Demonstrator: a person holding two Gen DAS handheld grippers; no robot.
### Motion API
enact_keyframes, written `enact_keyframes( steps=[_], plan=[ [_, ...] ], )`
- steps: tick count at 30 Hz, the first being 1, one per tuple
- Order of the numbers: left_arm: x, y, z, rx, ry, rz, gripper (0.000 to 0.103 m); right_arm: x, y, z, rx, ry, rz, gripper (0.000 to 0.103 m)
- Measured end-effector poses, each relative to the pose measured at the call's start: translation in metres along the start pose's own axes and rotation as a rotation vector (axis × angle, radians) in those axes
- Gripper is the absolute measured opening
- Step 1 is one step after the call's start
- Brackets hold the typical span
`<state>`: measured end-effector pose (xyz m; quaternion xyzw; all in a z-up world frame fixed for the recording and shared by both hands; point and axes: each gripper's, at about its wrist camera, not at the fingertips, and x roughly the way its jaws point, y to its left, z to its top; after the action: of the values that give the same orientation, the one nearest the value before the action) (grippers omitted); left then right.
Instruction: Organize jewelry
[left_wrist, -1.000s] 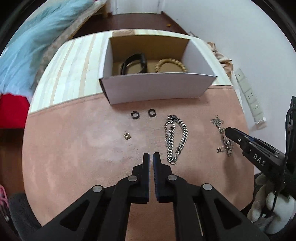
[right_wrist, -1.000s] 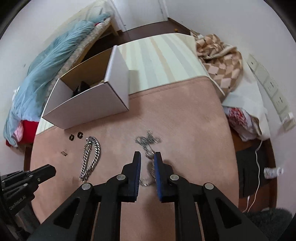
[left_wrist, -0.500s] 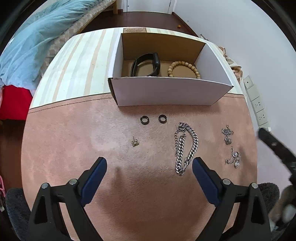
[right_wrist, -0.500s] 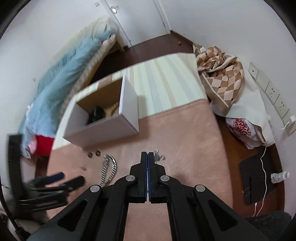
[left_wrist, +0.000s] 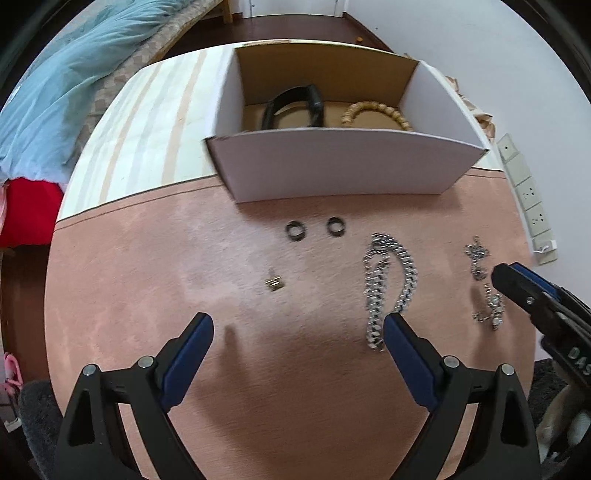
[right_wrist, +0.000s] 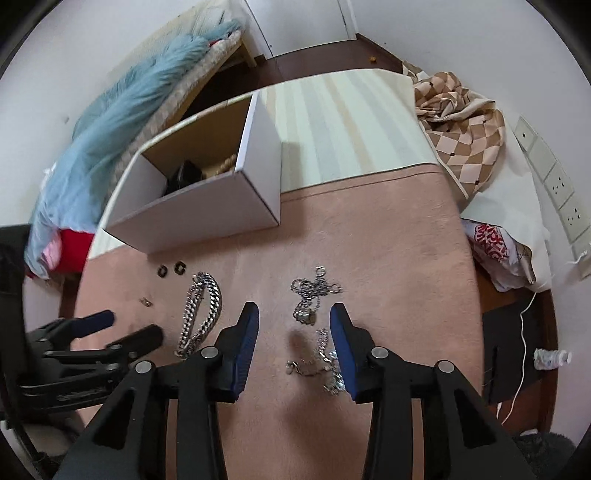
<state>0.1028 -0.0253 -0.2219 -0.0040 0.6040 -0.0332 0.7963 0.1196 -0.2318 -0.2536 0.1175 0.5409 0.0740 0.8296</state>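
While both grippers hang above the pink mat (left_wrist: 155, 280), every loose piece of jewelry lies on it and nothing is held. The left gripper (left_wrist: 295, 328) has its jaws spread wide over bare mat, the thick silver chain (left_wrist: 388, 280) lying doubled just beside its right fingertip. Ahead of it sit two small dark rings (left_wrist: 295, 230) side by side, close to the front wall of the white cardboard box (left_wrist: 332, 166), and a tiny gold-coloured piece (left_wrist: 274, 283) lies alone nearer the gripper.

Inside the box rest a black band (left_wrist: 295, 107) and a string of tan beads (left_wrist: 373, 110), next to each other on the brown floor of the box.

The right gripper (right_wrist: 293, 325) has just been opening; its jaws now stand partly apart, pointing down over the thin silver necklace (right_wrist: 310, 291), which lies tangled on the mat. Part of that fine chain trails back between the two fingers, and its near end lies against the inner side of the right finger, but the pads do not press on it.

In the left wrist view the right gripper's tip enters from the right edge, just beside the same thin necklace. The box stands at the boundary where the pink mat meets a striped cloth (right_wrist: 351, 122).
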Motion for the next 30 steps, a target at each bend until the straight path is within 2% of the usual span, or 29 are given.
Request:
enact_keyframes(
  steps=[4, 6, 7, 8, 16, 22, 23, 24, 25, 26, 27, 28, 29, 30],
  plan=[
    [0.002, 0.009, -0.003, -0.013, 0.009, 0.018, 0.094, 0.016, 0.011, -0.002, -0.041, 0.010, -0.068, 0.040],
    [0.002, 0.011, -0.004, -0.015, 0.008, 0.020, 0.094, 0.020, 0.015, -0.003, -0.061, -0.005, -0.103, 0.031],
    [0.001, 0.011, -0.003, -0.017, 0.006, 0.019, 0.094, 0.022, 0.016, -0.003, -0.065, -0.002, -0.116, 0.016],
    [0.001, 0.011, -0.003, -0.017, 0.003, 0.016, 0.094, 0.022, 0.016, -0.002, -0.060, -0.003, -0.112, 0.012],
    [0.006, -0.006, 0.015, 0.020, -0.003, -0.022, 0.094, 0.002, 0.000, 0.005, -0.007, -0.053, -0.093, 0.012],
    [0.022, -0.031, 0.029, 0.120, 0.017, -0.036, 0.092, -0.009, -0.008, 0.008, 0.014, -0.068, -0.110, 0.012],
    [0.024, -0.038, 0.030, 0.158, 0.019, -0.034, 0.089, -0.009, -0.010, 0.008, 0.020, -0.067, -0.111, 0.012],
    [0.026, -0.043, 0.030, 0.186, 0.025, -0.038, 0.077, -0.010, -0.011, 0.008, 0.028, -0.068, -0.110, 0.012],
    [0.026, -0.047, 0.030, 0.203, 0.014, -0.057, 0.070, -0.011, -0.013, 0.009, 0.034, -0.069, -0.112, 0.012],
    [0.027, -0.051, 0.028, 0.229, 0.005, -0.041, 0.067, -0.012, -0.015, 0.009, 0.037, -0.068, -0.111, 0.012],
    [0.024, -0.059, 0.026, 0.255, -0.003, -0.038, 0.058, -0.012, -0.016, 0.008, 0.043, -0.068, -0.104, 0.012],
    [0.023, -0.061, 0.025, 0.267, -0.014, -0.034, 0.034, -0.012, -0.016, 0.008, 0.048, -0.068, -0.101, 0.012],
    [0.021, -0.062, 0.026, 0.271, -0.022, -0.047, 0.019, -0.013, -0.017, 0.009, 0.048, -0.069, -0.099, 0.012],
    [0.021, -0.061, 0.027, 0.267, -0.015, -0.060, 0.009, -0.014, -0.016, 0.009, 0.049, -0.071, -0.095, 0.012]
  ],
)
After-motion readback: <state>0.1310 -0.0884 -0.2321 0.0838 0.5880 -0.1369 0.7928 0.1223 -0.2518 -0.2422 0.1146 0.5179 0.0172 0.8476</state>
